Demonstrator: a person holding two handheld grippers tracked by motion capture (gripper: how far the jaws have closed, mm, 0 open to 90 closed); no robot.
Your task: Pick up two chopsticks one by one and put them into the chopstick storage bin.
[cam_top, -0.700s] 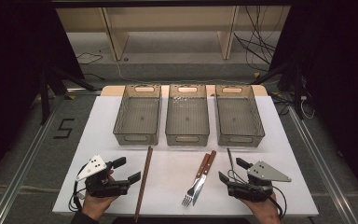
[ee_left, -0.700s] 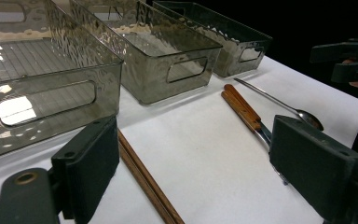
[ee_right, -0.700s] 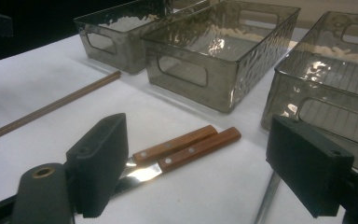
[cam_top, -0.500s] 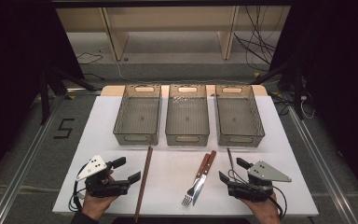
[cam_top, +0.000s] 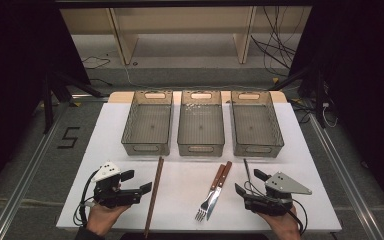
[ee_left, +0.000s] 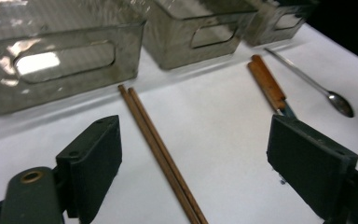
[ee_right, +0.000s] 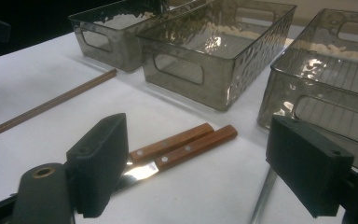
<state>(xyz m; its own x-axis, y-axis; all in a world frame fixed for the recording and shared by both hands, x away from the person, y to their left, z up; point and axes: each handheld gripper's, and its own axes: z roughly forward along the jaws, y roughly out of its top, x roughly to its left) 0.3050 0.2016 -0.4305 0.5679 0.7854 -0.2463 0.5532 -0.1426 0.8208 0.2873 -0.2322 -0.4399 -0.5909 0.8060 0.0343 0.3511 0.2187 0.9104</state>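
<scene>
White table top [cam_top: 290, 165], with three smoky clear plastic bins along its far half: left bin [cam_top: 147, 123], middle bin [cam_top: 200, 122], right bin [cam_top: 255, 123], set side by side with narrow gaps between them.

Item one: pair of brown chopsticks [cam_top: 153, 195], lying together lengthwise just in front of the left bin, near my left gripper [cam_top: 142, 183]. That gripper rests low at the table's near left with its jaws spread wide and nothing between them; in the left gripper view the chopsticks [ee_left: 161, 154] run up between the two jaws.

Item two: fork [cam_top: 207, 200] and knife [cam_top: 218, 191], both wooden-handled, lying side by side and touching, in front of the middle bin.

Item three: metal spoon [cam_top: 246, 170], slim, in front of the right bin, just beside my right gripper [cam_top: 250, 183]. That gripper sits at the near right, jaws likewise apart and empty; in the right gripper view the two wooden handles [ee_right: 186, 144] lie between them.
</scene>
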